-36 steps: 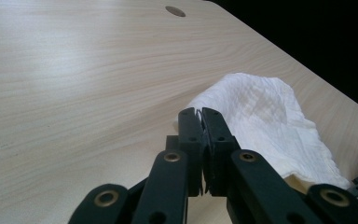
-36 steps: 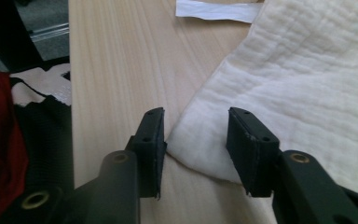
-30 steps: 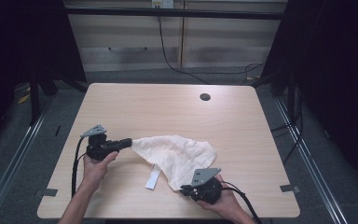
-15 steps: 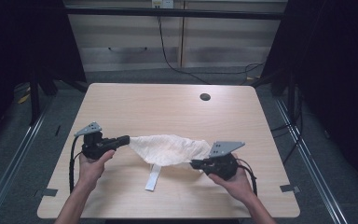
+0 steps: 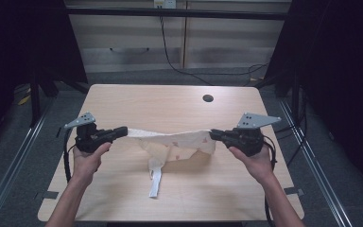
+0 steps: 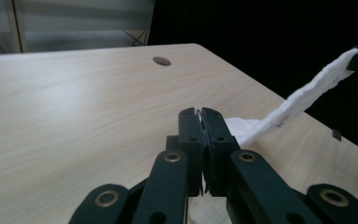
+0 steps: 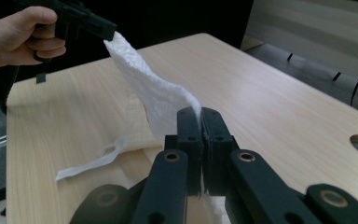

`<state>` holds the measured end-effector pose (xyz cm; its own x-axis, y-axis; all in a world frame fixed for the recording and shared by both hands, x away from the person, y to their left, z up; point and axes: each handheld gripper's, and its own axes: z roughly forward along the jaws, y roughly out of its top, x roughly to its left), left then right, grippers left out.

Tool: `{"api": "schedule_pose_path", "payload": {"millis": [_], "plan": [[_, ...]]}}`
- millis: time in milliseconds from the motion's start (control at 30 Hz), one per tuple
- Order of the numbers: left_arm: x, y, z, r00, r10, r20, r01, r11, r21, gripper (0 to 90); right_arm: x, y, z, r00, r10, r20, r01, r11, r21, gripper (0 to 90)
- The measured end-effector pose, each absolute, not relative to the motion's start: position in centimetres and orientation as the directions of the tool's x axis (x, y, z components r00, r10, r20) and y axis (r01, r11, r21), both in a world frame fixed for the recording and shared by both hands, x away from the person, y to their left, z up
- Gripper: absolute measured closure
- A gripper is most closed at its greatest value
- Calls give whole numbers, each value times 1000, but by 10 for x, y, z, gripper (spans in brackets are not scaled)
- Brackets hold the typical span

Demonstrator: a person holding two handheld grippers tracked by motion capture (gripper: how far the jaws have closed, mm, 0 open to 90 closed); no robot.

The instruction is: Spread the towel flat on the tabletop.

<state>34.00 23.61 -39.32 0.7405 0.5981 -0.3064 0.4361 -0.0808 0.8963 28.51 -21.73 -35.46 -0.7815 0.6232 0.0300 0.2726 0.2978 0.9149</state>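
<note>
A white cloth (image 5: 172, 142) was held stretched between the two grippers above the middle of the bench (image 5: 170, 101), nearer its near edge than its far one. One end of the cloth was clamped in the left gripper (image 5: 121, 132), whose jaws were seen pressed tight together on the fabric in the left gripper view, where the cloth (image 6: 289, 102) ran away from the left gripper (image 6: 201, 112) as a taut band toward the other gripper at the right edge of that picture. The opposite end was pinched in the right gripper (image 5: 214, 135), its jaws likewise clenched on the fabric. In the right gripper view the cloth (image 7: 154, 93) rose from the right gripper (image 7: 200, 112) up to the far gripper, which was gripped by a hand (image 7: 21, 35) at the upper left.

In the high view the upper edge of the cloth was pulled nearly straight, while its middle part sagged below that line, faint reddish marks being visible on it. A narrow white strap (image 5: 155, 182) hung from the sagging part, and its end lay on the bench toward the near edge. A dark round hole (image 5: 208, 98) was set in the bench near its far right corner, well apart from the cloth.
</note>
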Motion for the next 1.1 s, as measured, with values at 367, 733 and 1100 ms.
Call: {"api": "schedule_pose_path", "payload": {"millis": [367, 733, 1100], "plan": [[328, 236, -333, 782, 580, -227, 333, -82, 939, 881, 283, -224, -313, -769, 639, -16, 206, 272, 940, 881], [310, 234, -312, 804, 554, -219, 302, -63, 951, 880, 261, -233, -283, -762, 646, -44, 141, 232, 962, 881], [282, 236, -306, 807, 553, -207, 281, -51, 958, 880, 232, -234, -281, -772, 633, -66, 117, 242, 963, 881]]}}
